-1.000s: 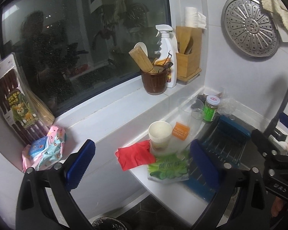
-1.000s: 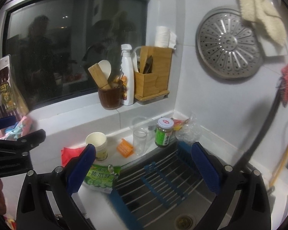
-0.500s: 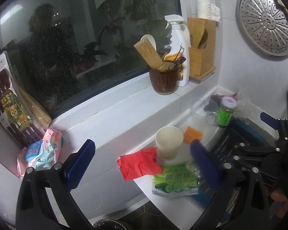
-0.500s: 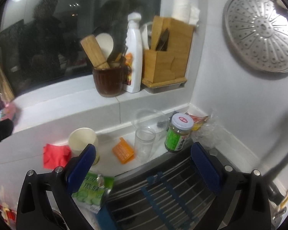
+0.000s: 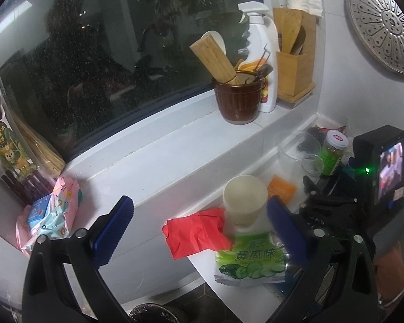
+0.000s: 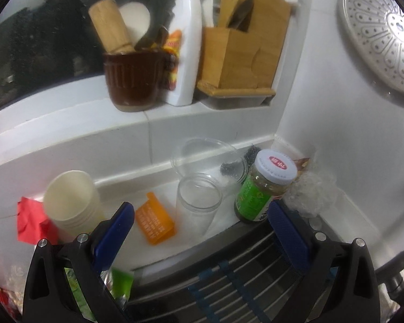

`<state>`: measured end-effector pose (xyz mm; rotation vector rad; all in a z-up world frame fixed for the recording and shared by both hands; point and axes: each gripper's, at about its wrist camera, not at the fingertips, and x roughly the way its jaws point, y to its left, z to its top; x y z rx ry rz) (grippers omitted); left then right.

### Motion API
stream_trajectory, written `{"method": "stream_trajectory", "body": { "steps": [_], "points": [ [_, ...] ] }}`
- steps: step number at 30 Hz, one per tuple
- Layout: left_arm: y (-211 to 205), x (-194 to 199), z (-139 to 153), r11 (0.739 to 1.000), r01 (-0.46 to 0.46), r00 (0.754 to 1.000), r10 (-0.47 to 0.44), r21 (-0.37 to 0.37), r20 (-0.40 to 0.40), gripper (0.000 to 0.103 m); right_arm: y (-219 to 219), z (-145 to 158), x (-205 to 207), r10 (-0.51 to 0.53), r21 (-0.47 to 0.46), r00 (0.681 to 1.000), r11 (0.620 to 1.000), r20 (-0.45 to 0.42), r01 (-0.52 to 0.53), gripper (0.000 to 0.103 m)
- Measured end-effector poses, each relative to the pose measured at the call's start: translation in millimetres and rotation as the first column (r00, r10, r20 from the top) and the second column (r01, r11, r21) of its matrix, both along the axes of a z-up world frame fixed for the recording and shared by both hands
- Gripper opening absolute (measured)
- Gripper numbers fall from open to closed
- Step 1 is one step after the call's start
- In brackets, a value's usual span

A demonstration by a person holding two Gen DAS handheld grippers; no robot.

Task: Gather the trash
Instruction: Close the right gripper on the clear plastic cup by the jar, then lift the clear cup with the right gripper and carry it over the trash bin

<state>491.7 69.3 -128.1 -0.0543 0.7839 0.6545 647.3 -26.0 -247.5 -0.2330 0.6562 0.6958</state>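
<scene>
On the white counter lie a crumpled red paper (image 5: 199,231), a white paper cup (image 5: 244,199), a green cucumber-flavour snack bag (image 5: 251,265) and an orange packet (image 5: 281,188). My left gripper (image 5: 202,228) hangs open in front of the red paper and cup, holding nothing. My right gripper (image 6: 200,228) is open too, close above the counter, with the orange packet (image 6: 155,222) and a clear plastic cup (image 6: 198,203) between its fingers' lines. The paper cup (image 6: 71,204) and red paper (image 6: 29,222) sit left of it. A clear lid (image 6: 207,158) leans behind.
A green jar (image 6: 258,191) and crinkled clear plastic (image 6: 313,193) stand in the corner. On the sill are a brown utensil pot (image 5: 238,99), a spray bottle (image 5: 263,62) and a wooden holder (image 5: 296,62). A dish rack (image 6: 229,277) lies below. A bin rim (image 5: 153,315) shows underneath.
Both grippers have moved in towards the counter. The right one came much closer, so the cups, orange packet and jar now fill its view. Both stay open.
</scene>
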Motion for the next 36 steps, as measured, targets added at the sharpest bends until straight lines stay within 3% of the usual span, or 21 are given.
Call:
{"method": "stream_trajectory", "body": {
  "steps": [22,28,32,36],
  "points": [
    [17,-1,-6,0.998,-0.067,0.998,0.067,-0.004,-0.017,0.097,28,-34,44,-0.033,-0.027,0.996,0.999,-0.080,0.031,0.097],
    [19,-1,-8,0.997,-0.072,0.997,0.072,-0.004,-0.023,0.097,30,-44,55,-0.039,-0.045,0.991,0.998,-0.128,0.033,0.074],
    [21,-2,-11,0.997,-0.076,0.997,0.076,-0.005,-0.030,0.097,31,-50,60,-0.043,-0.060,0.985,0.998,-0.169,0.033,0.050],
    [25,-3,-12,0.997,-0.083,0.996,0.083,-0.009,-0.031,0.097,29,-53,61,-0.050,-0.055,0.981,0.998,-0.186,0.040,0.046]
  ]
}}
